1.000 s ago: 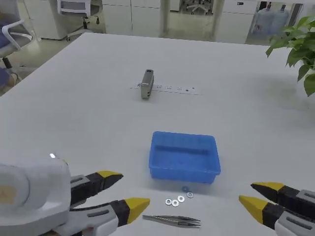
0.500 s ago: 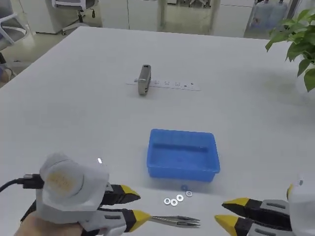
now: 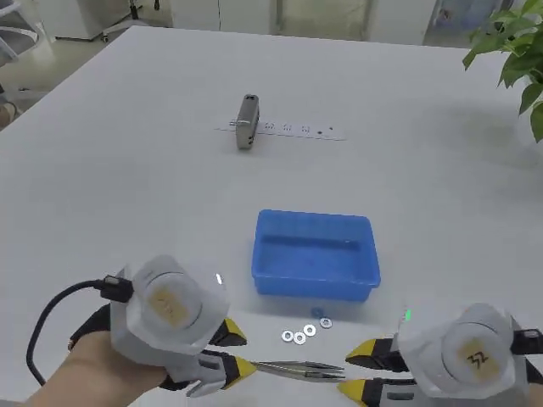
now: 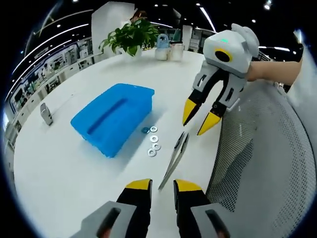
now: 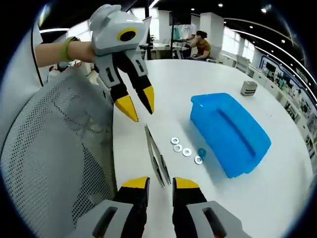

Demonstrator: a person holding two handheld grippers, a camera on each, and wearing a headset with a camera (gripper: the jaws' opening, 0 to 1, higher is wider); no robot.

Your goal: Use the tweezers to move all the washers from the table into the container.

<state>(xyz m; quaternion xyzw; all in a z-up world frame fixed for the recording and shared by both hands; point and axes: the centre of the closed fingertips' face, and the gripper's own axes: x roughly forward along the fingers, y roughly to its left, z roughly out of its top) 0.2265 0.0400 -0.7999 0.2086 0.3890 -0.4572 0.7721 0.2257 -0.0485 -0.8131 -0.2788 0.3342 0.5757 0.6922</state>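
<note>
Thin metal tweezers (image 3: pixel 297 369) lie flat near the table's front edge, in front of a blue container (image 3: pixel 314 254). Between them lie several small silver washers (image 3: pixel 297 336) and one blue one (image 3: pixel 316 314). My left gripper (image 3: pixel 237 351) is open, its tips just left of the tweezers' end. My right gripper (image 3: pixel 352 369) is open just right of their other end. In the left gripper view the tweezers (image 4: pixel 173 157) run forward from my open left gripper (image 4: pixel 162 186), with washers (image 4: pixel 153 141) beside the container (image 4: pixel 111 119). The right gripper view shows tweezers (image 5: pixel 156 156) ahead of my right gripper (image 5: pixel 159 183).
A grey metal block (image 3: pixel 247 120) stands on a flush socket strip (image 3: pixel 293 130) at the table's far middle. A potted plant (image 3: pixel 509 42) leans in at the back right. A mesh chair back (image 4: pixel 252 153) sits close behind the table's front edge.
Both grippers have come in toward the tweezers from either side, and their tips now flank the two ends. The head camera has tilted down. Tweezers, washers and container lie as before.
</note>
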